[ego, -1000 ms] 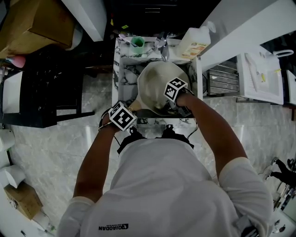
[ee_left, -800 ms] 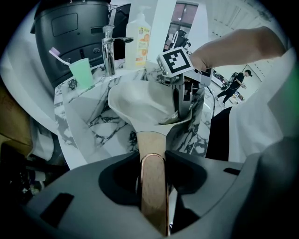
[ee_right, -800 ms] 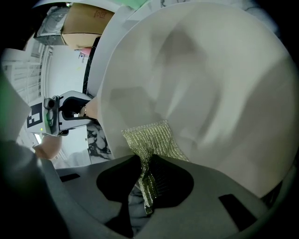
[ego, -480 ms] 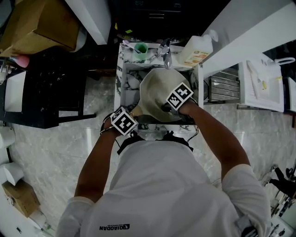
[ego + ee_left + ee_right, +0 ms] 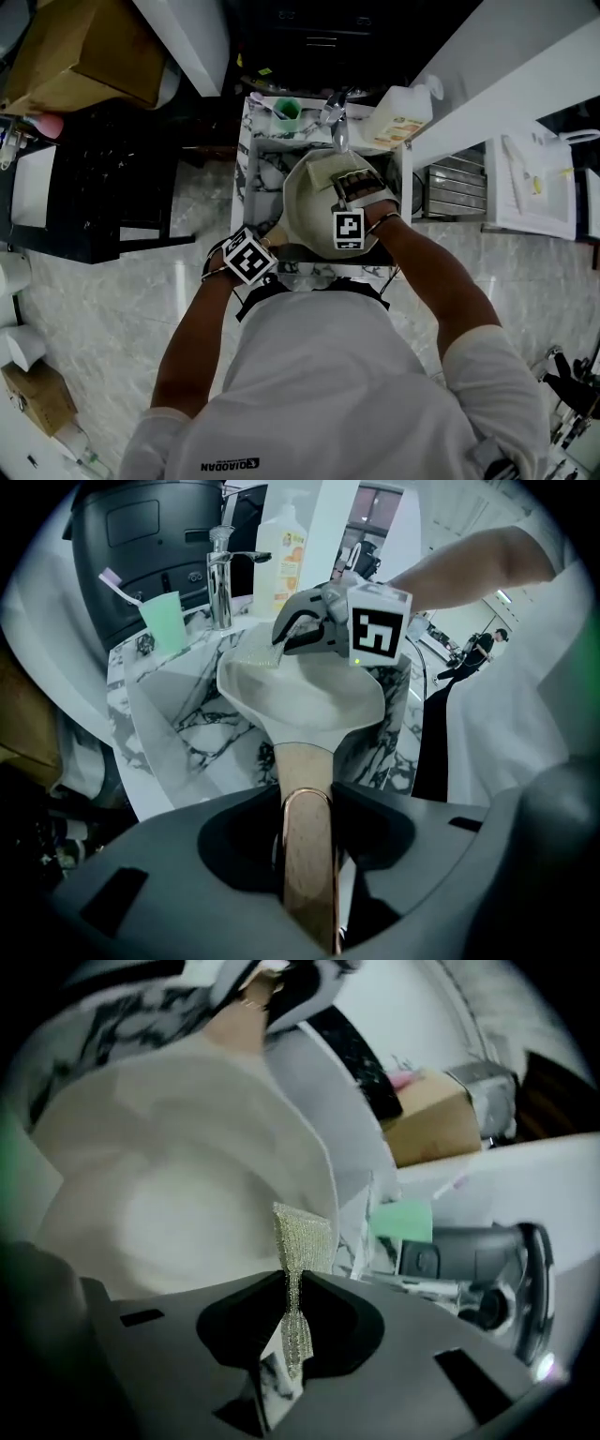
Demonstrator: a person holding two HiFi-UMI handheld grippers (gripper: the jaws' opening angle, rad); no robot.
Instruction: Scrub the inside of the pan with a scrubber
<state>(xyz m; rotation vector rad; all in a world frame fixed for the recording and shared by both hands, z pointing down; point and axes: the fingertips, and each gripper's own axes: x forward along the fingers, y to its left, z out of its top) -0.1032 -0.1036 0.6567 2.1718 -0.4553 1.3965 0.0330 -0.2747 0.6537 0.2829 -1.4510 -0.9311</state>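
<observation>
1. The left gripper (image 5: 307,855) is clamped on the pan's wooden handle (image 5: 304,789) at the sink's near edge. It has barely shifted over the last second, so the pan stays steadied.
2. The cream pan (image 5: 309,211) sits in the marble sink (image 5: 265,169), its bowl open to the right gripper.
3. The right gripper (image 5: 351,184) has swung round. Its marker cube now lies over the pan's near side and its jaws reach across to the far wall. The jaws are pinched on a silvery mesh scrubber (image 5: 301,1237), whose free end lies at the inner wall just under the rim.
4. This reads as a scrubbing stroke carried from the near side to the far side, so scrubbing is under way and not finished.
5. Beyond the pan stand the faucet (image 5: 336,111), a green cup (image 5: 286,110) and a soap bottle (image 5: 399,116).
</observation>
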